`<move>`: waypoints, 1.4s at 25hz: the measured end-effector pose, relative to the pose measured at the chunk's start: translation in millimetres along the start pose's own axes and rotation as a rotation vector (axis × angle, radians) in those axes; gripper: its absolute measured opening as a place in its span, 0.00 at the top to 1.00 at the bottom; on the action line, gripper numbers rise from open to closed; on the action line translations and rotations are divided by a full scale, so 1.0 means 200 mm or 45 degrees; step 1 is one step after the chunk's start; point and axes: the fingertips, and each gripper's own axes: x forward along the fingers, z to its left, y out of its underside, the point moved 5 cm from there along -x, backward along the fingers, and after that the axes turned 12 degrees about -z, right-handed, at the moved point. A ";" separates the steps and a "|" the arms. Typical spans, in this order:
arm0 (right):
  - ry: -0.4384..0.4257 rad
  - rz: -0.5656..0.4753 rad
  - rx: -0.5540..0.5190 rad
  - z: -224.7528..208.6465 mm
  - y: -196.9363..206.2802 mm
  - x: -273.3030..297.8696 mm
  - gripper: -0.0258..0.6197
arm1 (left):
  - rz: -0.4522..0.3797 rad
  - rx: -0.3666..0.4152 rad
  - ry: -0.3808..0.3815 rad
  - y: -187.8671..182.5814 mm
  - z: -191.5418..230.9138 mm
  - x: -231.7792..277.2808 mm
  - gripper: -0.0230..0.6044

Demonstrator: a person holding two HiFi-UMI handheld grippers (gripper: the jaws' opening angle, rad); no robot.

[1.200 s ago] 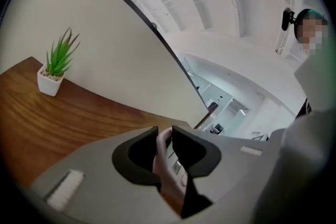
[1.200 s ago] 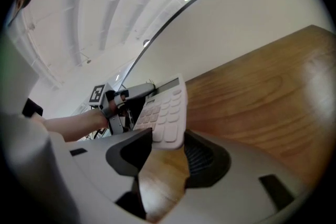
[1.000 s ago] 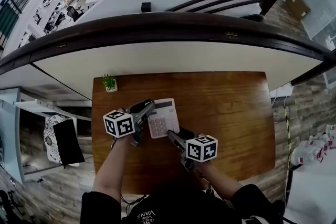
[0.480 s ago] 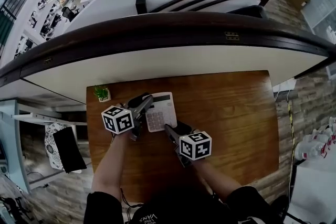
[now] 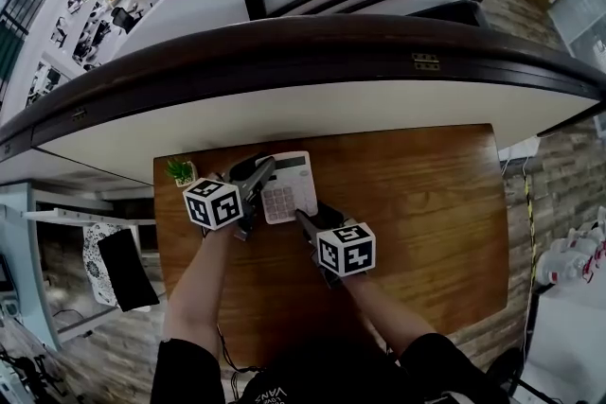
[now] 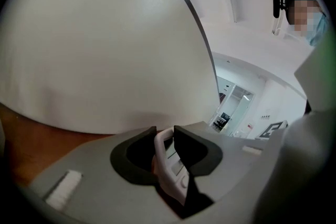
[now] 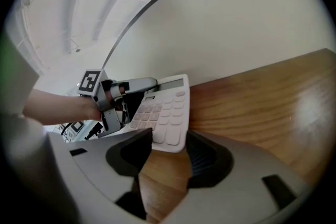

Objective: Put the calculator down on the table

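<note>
A white calculator [image 5: 289, 187] lies face up near the far left of the wooden table [image 5: 417, 203]. My left gripper [image 5: 258, 175] reaches it from the left. In the left gripper view the calculator's edge [image 6: 169, 165] stands between the dark pads with slivers of gap; these jaws have just been opening. My right gripper [image 5: 307, 220] sits at the calculator's near right corner. In the right gripper view its jaws stand wide apart, and the calculator's near end [image 7: 165, 123] lies just past their tips on the wood, partly behind the left jaw.
A small potted plant [image 5: 178, 170] stands at the table's far left corner, close to the left gripper. Beyond the far edge runs a white curved wall with a dark rail [image 5: 303, 47]. A person [image 6: 302, 13] shows at the upper right of the left gripper view.
The calculator and both grippers have moved together toward the table's far edge and closer to the plant.
</note>
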 end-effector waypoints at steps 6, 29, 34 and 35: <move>0.018 0.018 -0.031 0.01 0.00 0.02 0.66 | 0.043 0.091 -0.053 0.02 0.03 0.03 0.79; 0.122 -0.075 -0.124 0.00 0.03 -0.11 0.66 | 0.003 0.284 -0.300 -0.03 0.03 -0.08 0.73; 0.170 -0.159 -0.114 0.02 -0.01 -0.24 0.69 | -0.053 0.297 -0.328 -0.06 -0.06 -0.21 0.77; 0.171 -0.167 -0.122 0.03 -0.01 -0.27 0.71 | -0.062 0.300 -0.329 -0.06 -0.08 -0.24 0.78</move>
